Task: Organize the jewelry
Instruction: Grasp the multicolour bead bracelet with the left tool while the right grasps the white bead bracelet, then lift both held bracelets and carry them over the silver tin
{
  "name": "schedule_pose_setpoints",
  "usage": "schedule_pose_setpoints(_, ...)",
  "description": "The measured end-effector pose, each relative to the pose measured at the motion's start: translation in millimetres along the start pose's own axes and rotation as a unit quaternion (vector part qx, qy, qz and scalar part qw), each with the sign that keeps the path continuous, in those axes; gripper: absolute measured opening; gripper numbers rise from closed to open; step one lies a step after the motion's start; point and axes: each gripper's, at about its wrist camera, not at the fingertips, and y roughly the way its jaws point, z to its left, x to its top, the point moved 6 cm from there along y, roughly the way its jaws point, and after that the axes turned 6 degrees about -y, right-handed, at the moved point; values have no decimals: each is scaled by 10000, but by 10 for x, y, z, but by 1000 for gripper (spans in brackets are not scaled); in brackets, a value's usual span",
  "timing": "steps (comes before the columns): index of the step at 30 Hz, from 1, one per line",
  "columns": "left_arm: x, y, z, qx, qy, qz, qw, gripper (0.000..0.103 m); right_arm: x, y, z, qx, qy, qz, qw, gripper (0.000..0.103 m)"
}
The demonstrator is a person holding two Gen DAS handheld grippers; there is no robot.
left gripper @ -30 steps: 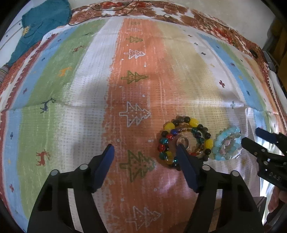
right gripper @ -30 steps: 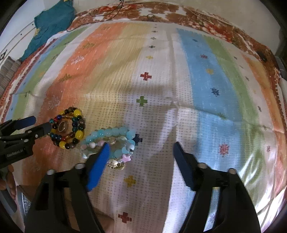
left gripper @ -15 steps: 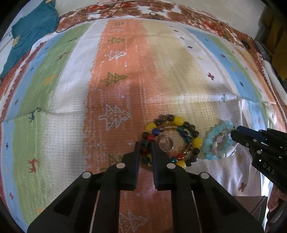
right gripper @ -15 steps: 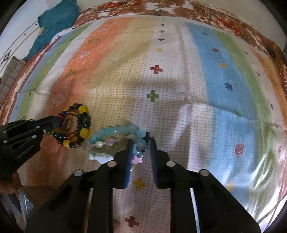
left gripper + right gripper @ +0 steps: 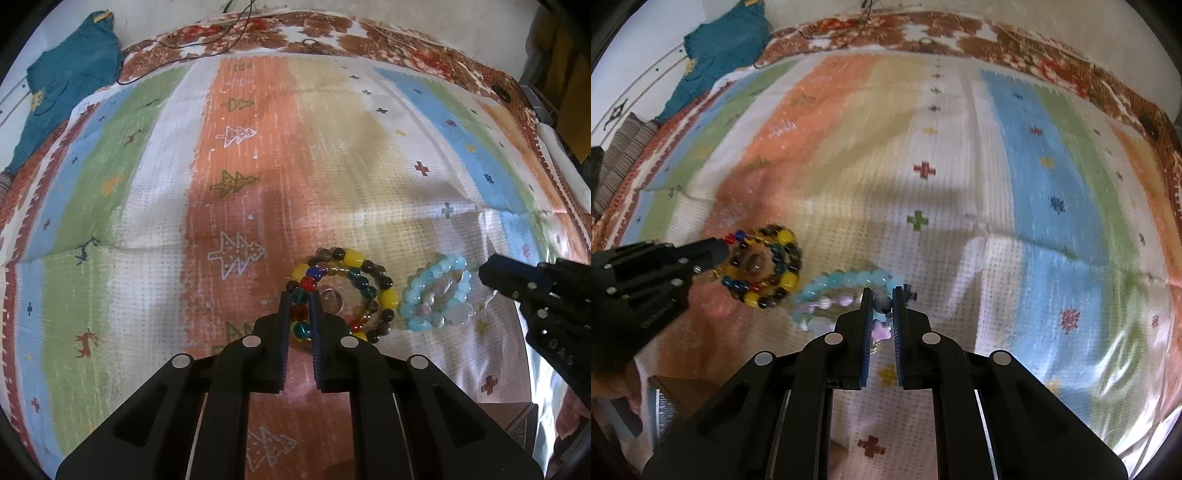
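Pinching item one: the left hand-held gripper [image 5: 299, 317], its two fingers drawn close on the near-left arc of the multicoloured bead bracelet [image 5: 373, 291], with red and teal beads caught between the blue pads.

Item two: the right hand-held gripper [image 5: 882, 314], fingers likewise drawn close, clamping the right end of the pale blue bead bracelet [image 5: 846, 284]; a grey bead and a lilac star charm [image 5: 880, 328] sit between its pads.

Multicoloured bracelet: a coil of yellow, red, blue, teal and dark smoky beads, lying on the orange stripe of the cloth; a small ring [image 5: 331, 299] lies inside the coil.

Pale blue bracelet: a smaller coil of aqua beads mixed with clear and pinkish ones, just beside the first bracelet on its right, the two close together; whether they touch cannot be told. In the left wrist view the tip of the right hand-held gripper reaches it from the right edge.

Support: a striped cloth [image 5: 332, 155] in orange, cream, blue, green and white, printed with trees, deer and small crosses, with a brown patterned border at the far side.

Periphery: a teal garment [image 5: 66, 81] at the far left corner; a thin dark cord [image 5: 184, 48] across the border.
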Motion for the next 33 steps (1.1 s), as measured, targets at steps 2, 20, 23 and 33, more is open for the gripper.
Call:
schedule_pose_setpoints(2,-7,-33,-24,19,26,-33,10000,9,29,-51,38,-7,-45,-64,10000,11)
schedule_pose_setpoints(20,30,-388,-120,-32,153,-326,9993,9,87,-369,91,-99,-112,-397,9991,11)
schedule_pose_setpoints(23,28,-452,-119,-52,172,-353,9992,9,87,-437,105,-117,-122,-471,9987,11)
schedule_pose_setpoints(33,-27,-650,-70,-66,138,-427,9990,9,26,-579,121,-72,-53,-574,9983,11)
